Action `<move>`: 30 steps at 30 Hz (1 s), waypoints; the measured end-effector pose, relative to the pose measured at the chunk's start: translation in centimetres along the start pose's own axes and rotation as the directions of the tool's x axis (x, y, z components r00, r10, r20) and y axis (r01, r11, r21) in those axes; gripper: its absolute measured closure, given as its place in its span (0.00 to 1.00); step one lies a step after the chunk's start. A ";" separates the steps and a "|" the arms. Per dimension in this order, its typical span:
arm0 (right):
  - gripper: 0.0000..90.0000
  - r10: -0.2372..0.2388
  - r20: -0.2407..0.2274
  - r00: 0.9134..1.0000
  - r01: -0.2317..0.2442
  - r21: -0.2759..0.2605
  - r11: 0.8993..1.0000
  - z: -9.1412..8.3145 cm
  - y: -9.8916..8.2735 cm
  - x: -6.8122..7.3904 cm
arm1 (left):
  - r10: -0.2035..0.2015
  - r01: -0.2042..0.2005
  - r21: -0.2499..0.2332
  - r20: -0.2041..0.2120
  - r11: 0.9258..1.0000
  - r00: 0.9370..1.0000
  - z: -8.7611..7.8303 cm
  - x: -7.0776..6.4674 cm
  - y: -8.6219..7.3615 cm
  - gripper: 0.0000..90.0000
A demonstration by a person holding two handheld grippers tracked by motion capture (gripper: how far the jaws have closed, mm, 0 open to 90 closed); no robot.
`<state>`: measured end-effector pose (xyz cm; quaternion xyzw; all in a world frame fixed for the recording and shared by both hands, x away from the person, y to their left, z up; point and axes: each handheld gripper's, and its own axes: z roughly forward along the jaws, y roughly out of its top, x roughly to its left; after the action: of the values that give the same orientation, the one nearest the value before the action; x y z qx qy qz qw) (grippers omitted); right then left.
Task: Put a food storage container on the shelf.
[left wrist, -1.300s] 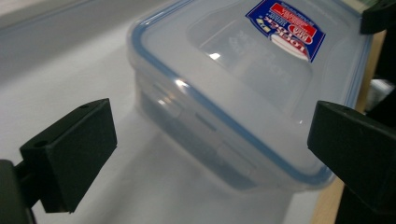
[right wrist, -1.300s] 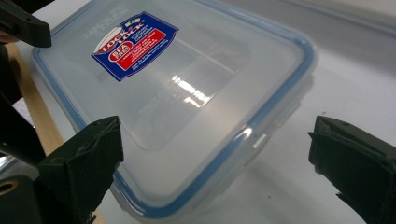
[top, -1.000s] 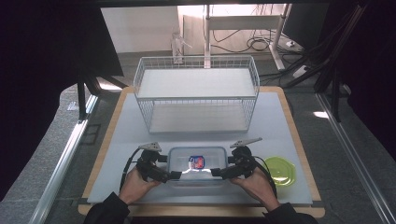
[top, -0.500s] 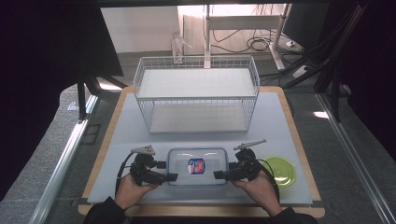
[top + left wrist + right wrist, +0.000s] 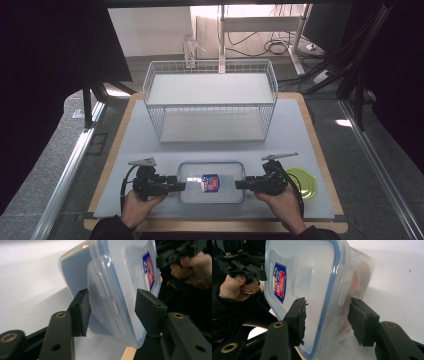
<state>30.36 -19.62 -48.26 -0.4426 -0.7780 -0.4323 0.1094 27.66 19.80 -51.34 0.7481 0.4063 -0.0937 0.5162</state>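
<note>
So the clear plastic container (image 5: pixel 211 182) with the blue-sealed lid and a little red-and-blue sticker sits at the near edge of the white table top (image 5: pixel 300 130), between both grippers. The left gripper (image 5: pixel 179 186) has been closing in on its left end, jaws either side of the lid's latch flap, one pad touching while the other looks slightly off. The right gripper (image 5: pixel 240 184) has been closing too, straddling the right end with small gaps. A green lid (image 5: pixel 305 183) lies just right, and a white wire basket (image 5: pixel 210 102) stands at the far side.
</note>
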 end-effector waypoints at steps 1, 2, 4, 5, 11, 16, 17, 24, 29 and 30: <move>0.58 -0.002 0.004 1.000 0.002 -0.009 1.000 0.0 0.0 0.1 | 0.002 -0.002 -0.008 -0.005 1.000 1.000 0.0 0.0 0.1 0.55; 0.59 -0.005 0.004 1.000 0.005 -0.017 1.000 -0.2 0.0 0.2 | 0.000 0.000 -0.015 -0.006 1.000 1.000 -0.1 0.1 0.2 0.56; 0.60 -0.021 0.015 1.000 0.022 -0.037 0.999 -0.2 0.1 0.4 | -0.002 0.002 -0.019 -0.012 1.000 1.000 -0.1 0.1 0.3 0.57; 0.60 -0.021 0.015 1.000 0.022 -0.037 0.999 -0.2 0.1 0.4 | -0.007 0.007 -0.025 -0.013 1.000 1.000 -0.1 0.2 0.4 0.57; 0.60 -0.061 0.037 0.997 0.064 -0.070 0.996 -0.5 0.4 0.9 | 0.013 -0.014 -0.042 -0.023 0.999 1.000 -0.3 0.1 1.1 0.57; 0.60 -0.073 0.031 0.997 0.076 -0.101 0.992 -0.9 1.0 1.3 | 0.032 -0.033 -0.068 -0.027 0.997 0.999 -0.9 -0.3 1.9 0.57; 0.60 -0.077 0.027 0.997 0.080 -0.108 0.991 -1.0 1.3 1.3 | 0.036 -0.038 -0.070 -0.030 0.997 0.999 -1.0 -0.3 2.1 0.57; 0.60 -0.102 0.028 0.994 0.105 -0.144 0.984 -1.9 2.7 1.9 | 0.067 -0.071 -0.092 -0.040 0.993 0.997 -1.7 -1.0 3.9 0.57; 0.60 -0.126 0.034 0.991 0.130 -0.174 0.976 -2.7 4.2 2.4 | 0.090 -0.095 -0.110 -0.049 0.989 0.995 -2.4 -1.6 5.6 0.57; 0.60 -0.128 0.031 0.991 0.132 -0.180 0.975 -2.9 4.5 2.5 | 0.093 -0.098 -0.113 -0.051 0.989 0.994 -2.5 -1.7 5.8 0.57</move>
<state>31.83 -19.30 -42.56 -0.4029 -0.7638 -0.5032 0.0325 29.94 20.25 -45.25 0.7377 0.3864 -0.0281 0.5529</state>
